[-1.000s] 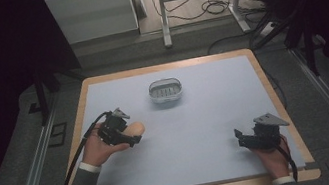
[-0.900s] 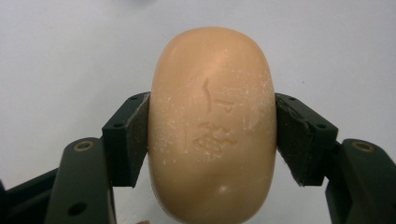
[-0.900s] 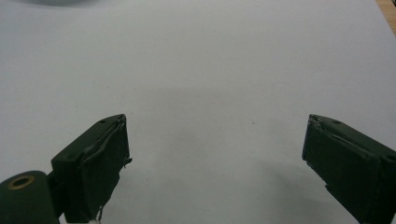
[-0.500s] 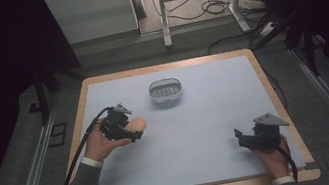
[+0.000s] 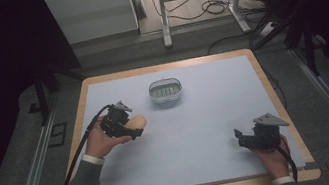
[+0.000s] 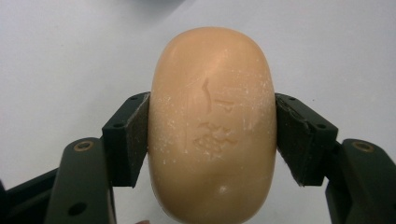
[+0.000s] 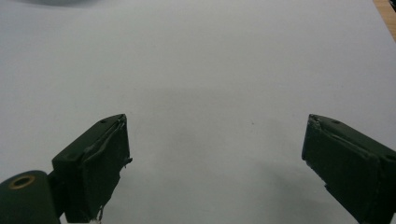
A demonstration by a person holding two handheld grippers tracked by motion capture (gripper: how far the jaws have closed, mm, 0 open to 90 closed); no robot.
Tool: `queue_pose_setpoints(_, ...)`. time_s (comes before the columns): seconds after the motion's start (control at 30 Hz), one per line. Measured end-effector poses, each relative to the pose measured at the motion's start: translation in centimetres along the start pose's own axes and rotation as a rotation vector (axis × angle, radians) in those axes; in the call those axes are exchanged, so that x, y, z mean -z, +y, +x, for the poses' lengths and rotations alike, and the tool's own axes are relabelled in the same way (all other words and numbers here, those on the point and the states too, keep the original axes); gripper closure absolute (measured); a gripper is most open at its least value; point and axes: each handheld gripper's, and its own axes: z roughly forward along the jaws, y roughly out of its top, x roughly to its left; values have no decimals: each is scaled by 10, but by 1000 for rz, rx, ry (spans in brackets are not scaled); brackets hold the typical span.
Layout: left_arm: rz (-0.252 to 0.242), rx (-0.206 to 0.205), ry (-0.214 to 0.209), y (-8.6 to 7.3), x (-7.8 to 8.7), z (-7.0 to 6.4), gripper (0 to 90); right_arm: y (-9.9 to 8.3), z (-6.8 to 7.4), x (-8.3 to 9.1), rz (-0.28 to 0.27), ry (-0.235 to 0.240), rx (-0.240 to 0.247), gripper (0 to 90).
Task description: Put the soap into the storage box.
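Soap bar (image 6: 212, 126) clamped in left tongs (image 6: 212, 140), held level.

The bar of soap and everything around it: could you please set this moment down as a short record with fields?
held item: peach-coloured bar of soap, oval, with a faint stamped mark
left gripper: shut on the soap, one jaw on each long side
right gripper: open, jaws wide apart, nothing between them, at the table's near right
soap dish: small grey slotted tray, nothing in it, apart from the soap, toward the far middle
table: pale blue-white top with a wooden edge
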Motion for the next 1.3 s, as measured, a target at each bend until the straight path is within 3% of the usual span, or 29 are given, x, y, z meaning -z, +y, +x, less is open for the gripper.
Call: queue_pose_setpoints(1.3,-9,-32,4,38,-1,6,325,0,0,-1,4,0,3,78)
